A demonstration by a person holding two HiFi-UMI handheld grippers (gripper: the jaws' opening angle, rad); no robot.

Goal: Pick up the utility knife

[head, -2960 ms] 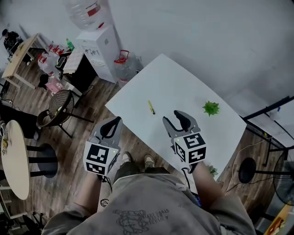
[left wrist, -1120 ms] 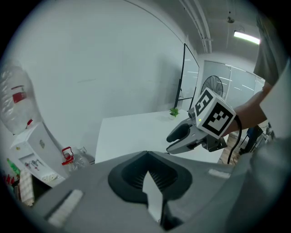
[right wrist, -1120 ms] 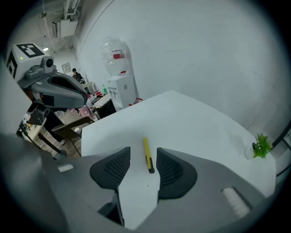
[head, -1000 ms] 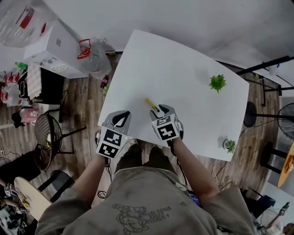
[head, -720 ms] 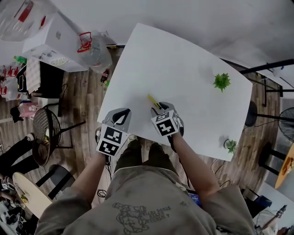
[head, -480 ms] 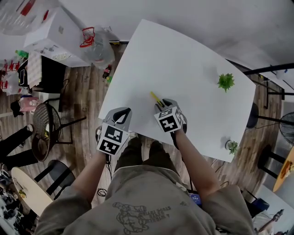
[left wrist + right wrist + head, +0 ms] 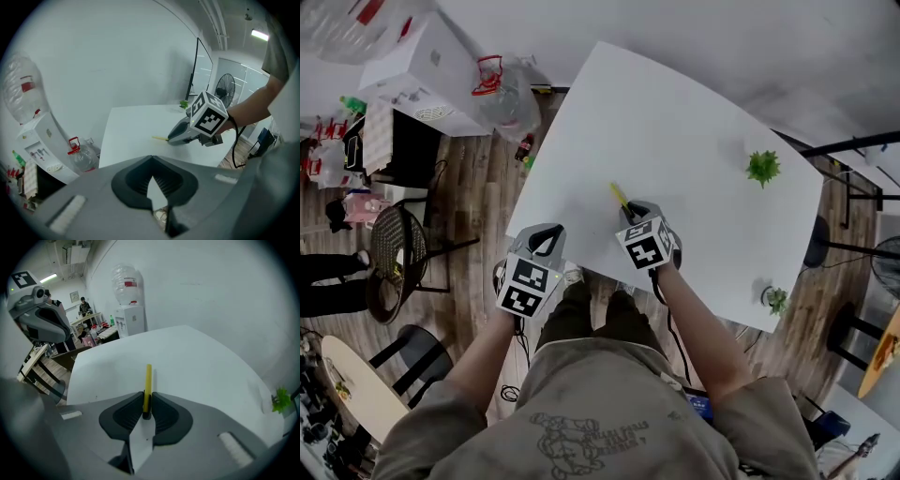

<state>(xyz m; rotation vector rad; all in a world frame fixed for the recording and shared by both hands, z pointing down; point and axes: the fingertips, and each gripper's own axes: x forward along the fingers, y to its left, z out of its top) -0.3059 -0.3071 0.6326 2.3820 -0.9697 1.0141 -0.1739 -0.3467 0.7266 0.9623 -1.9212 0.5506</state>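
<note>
The jaws of the right gripper (image 7: 146, 405) are pressed together on the utility knife (image 7: 148, 383), pinching its near end between the two dark pads. The yellow body runs straight out from the jaws toward 12 o'clock in the right gripper view, with most of its length sticking out past the tips over the white worktop (image 7: 197, 362). Whether the knife is clear of the surface or touching it cannot be told.

In the head view the right gripper (image 7: 634, 214) sits over the near part of the worktop (image 7: 675, 122), and the utility knife (image 7: 620, 198) juts from it toward 11 o'clock. The left gripper view shows the same hold from the side, the utility knife (image 7: 160, 138) poking out ahead of the right gripper (image 7: 174, 138).

The jaws of the left gripper (image 7: 152, 159) meet at their tips with nothing between them. That left gripper (image 7: 551, 231) hangs just off the worktop's near edge, at 8 o'clock from the right one.

A small green plant (image 7: 762, 167) stands on the worktop at 2 o'clock from the right gripper, well apart from it.
</note>
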